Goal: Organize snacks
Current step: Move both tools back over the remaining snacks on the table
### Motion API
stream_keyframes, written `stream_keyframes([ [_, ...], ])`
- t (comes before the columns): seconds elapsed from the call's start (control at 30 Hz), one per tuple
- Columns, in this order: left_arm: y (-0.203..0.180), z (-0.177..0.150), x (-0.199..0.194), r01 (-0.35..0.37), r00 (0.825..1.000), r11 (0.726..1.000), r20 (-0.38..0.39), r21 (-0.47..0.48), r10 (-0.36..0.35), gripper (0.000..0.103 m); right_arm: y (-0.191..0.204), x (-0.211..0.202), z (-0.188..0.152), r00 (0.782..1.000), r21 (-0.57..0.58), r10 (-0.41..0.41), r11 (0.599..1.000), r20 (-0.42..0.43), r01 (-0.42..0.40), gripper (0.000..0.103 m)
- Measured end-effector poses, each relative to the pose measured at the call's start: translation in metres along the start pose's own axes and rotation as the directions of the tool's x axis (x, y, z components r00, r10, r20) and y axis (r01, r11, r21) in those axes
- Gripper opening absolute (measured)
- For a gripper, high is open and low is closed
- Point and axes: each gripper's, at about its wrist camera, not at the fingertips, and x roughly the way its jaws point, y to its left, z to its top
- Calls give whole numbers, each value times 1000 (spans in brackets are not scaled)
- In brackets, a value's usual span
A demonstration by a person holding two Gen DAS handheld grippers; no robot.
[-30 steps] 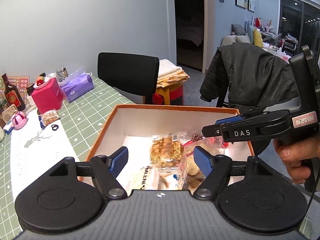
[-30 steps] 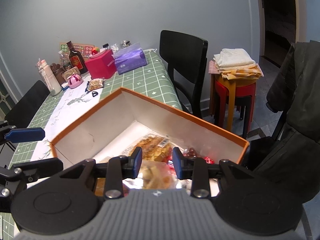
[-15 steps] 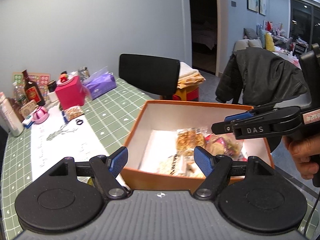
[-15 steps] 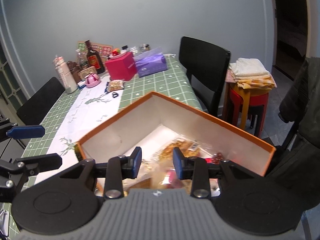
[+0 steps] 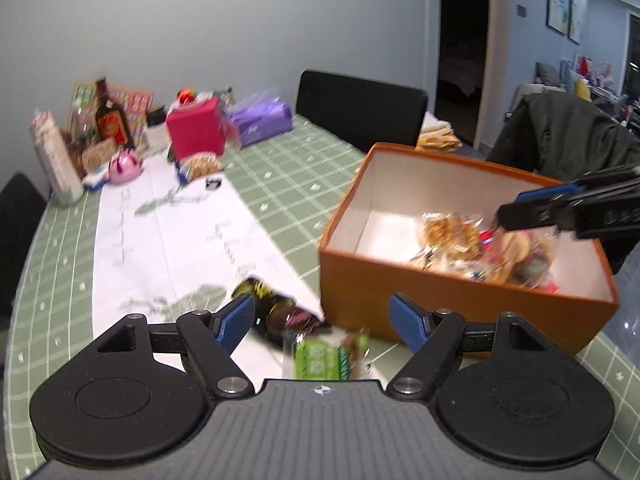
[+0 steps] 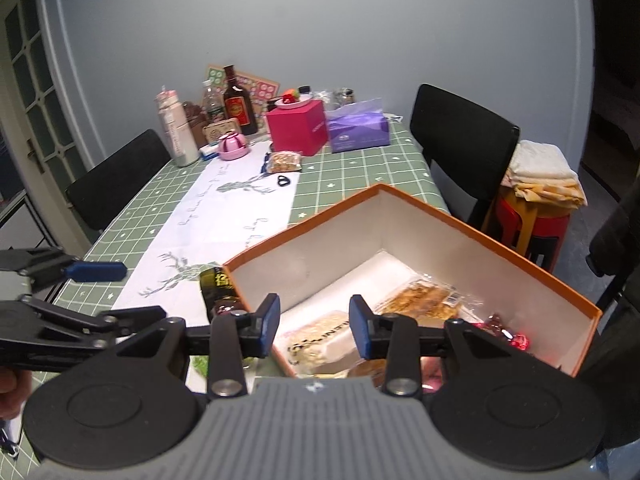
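Far-left clutter: a white bottle (image 6: pixel 176 132), a dark bottle (image 6: pixel 237 105) with a red label and a small pink pot (image 6: pixel 233 147) are standing at the far end of the table (image 6: pixel 352 168), against the wall.
Far centre: a magenta box (image 6: pixel 298 126) and a purple tissue pack (image 6: pixel 358 126) are sitting side by side; a small clear snack bag (image 6: pixel 285 161) is lying just in front of the magenta box.
Table covering: a white runner (image 5: pixel 168 240) is lying down the middle of the green checked cloth.
Left gripper (image 5: pixel 322 320): jaws are standing wide apart, having just been opening, with nothing clamped; it is hovering over the table left of the box.
Loose snacks: a dark packet (image 5: pixel 276 308) and a green packet (image 5: pixel 320 358) are lying on the table beneath the left gripper, just outside the box's near-left corner; both are blurred.
Orange box (image 5: pixel 460 308): it is sitting at the table's right edge, open-topped, white inside.
Box contents: several clear-wrapped snacks (image 6: pixel 424 298) are lying on the box floor, gathered toward the right half; a red-wrapped piece (image 6: pixel 508 334) is lying at the right end.
Right gripper (image 6: pixel 314 326): jaws are standing slightly apart and holding nothing, having opened a little within the last second; it is hanging above the near part of the box.
Right background: a black chair (image 6: pixel 464 148) is standing at the table's right side, and a stool (image 6: pixel 532 220) bearing folded cloths is standing beyond it.
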Motion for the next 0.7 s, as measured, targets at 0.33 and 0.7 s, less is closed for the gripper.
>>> stream_keyframes([
  [0.33,5,-41,52,42,997,999,-69,-13,-43,90,18,9,-7,999,-60,46,997,-29,-48,38],
  [0.7,-5,-57,91,42,995,999,-90,17,-40,95,26,23,-13,995,-91,77,992,-67,-82,38],
])
